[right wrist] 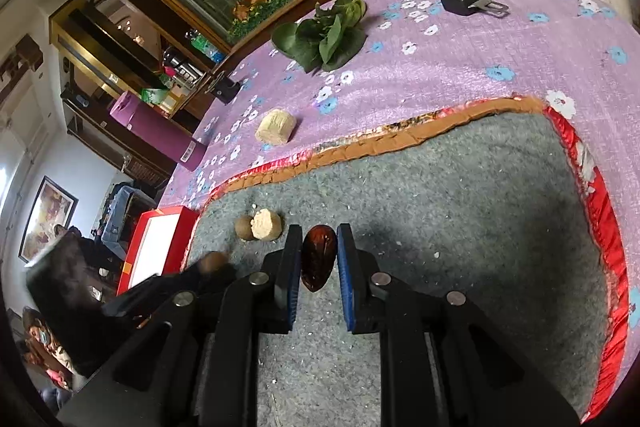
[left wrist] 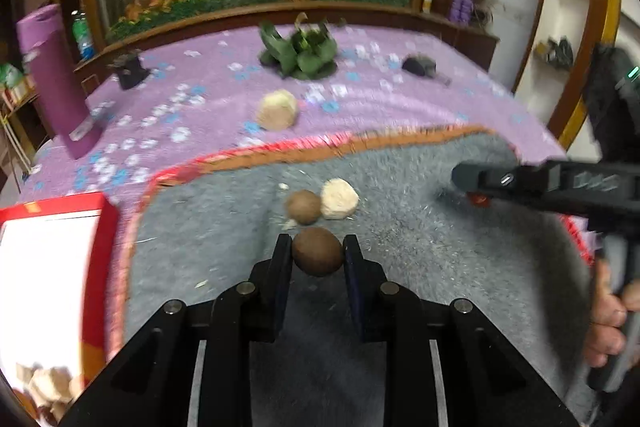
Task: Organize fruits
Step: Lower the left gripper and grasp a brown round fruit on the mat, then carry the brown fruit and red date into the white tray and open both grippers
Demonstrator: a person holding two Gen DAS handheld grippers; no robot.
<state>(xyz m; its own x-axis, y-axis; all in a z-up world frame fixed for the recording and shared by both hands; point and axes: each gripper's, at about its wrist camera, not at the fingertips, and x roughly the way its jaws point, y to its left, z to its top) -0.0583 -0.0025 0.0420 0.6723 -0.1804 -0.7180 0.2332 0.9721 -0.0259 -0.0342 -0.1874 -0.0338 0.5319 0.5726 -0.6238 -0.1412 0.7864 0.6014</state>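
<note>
Clamped in my left hand-held gripper (left wrist: 317, 249) sits a round brown fruit (left wrist: 317, 251), my right hand-held gripper (right wrist: 318, 255) pinches a dark date (right wrist: 318, 257) over the grey mat (right wrist: 440, 207), and next I judge both need carrying to the red box (left wrist: 52, 227) at left.

light: dim indoor | left view motion-blurred | right sharp | fisheye edges warped

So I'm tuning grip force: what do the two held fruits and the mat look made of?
Round brown fruit: matte, dull skin, probably firm. Dark red fruit: glossy, smooth, wrinkled, date-like. Grey mat: fuzzy felt-like pile with a shiny red fabric edge.
</note>
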